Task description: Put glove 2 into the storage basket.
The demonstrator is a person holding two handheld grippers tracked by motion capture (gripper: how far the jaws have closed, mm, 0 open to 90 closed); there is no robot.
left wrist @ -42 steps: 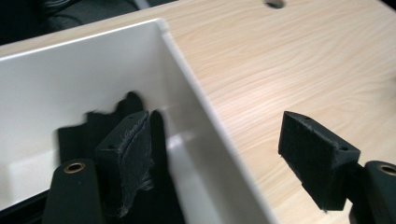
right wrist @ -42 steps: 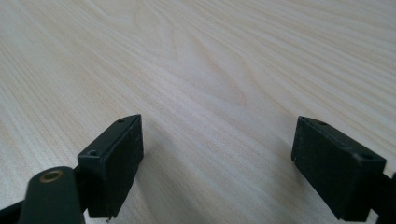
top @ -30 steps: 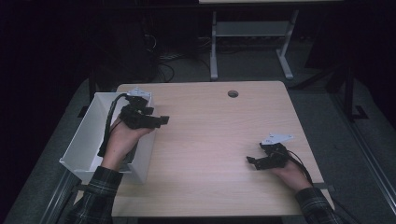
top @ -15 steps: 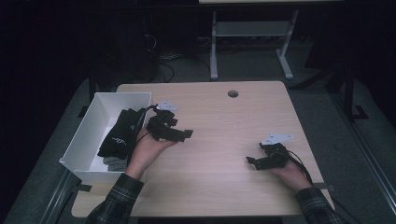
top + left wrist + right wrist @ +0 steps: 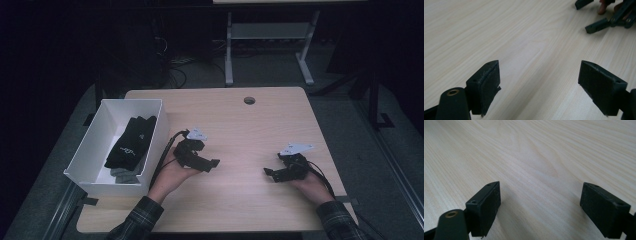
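Black socks [image 5: 131,142] with unreadable white print lie lengthwise near-to-far in the white box [image 5: 158,131]; left tongs [image 5: 208,164], just opening, and right tongs [image 5: 270,173] wide, empty

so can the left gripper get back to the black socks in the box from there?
Probably yes. The left gripper is open and empty over bare table, right beside the white box; the box is open-topped and the socks lie on top.

Matt pale wood-grain table [image 5: 235,125]

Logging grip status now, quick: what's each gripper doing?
Left gripper: open, empty, jaws just been opening.
Right gripper: open, empty.
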